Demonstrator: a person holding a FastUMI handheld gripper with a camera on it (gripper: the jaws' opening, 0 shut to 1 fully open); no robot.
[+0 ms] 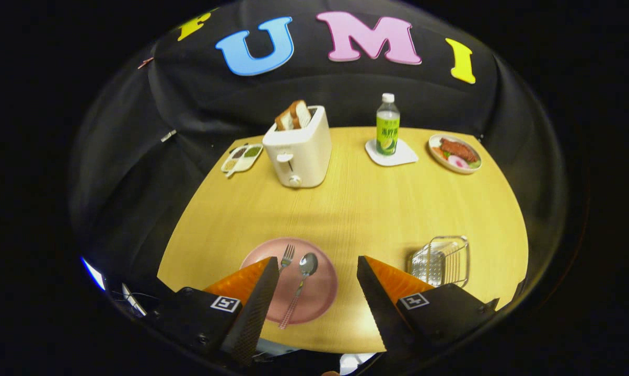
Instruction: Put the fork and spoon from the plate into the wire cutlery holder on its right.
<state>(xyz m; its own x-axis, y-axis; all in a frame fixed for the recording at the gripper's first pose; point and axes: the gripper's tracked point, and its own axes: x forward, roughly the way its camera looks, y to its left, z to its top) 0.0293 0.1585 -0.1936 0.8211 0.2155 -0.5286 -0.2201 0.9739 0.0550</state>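
Observation:
A pink plate lies on the wooden table near its front edge. On it rest a fork, partly hidden behind my left finger, and a spoon with a pink checked handle. The wire cutlery holder stands to the right of the plate, just beyond my right finger. My gripper hangs open above the plate, with the spoon lying in the gap between the fingers and nothing held.
At the back of the table stand a white toaster with bread slices, a small tray of condiments to its left, a green bottle on a white coaster, and a dish of food.

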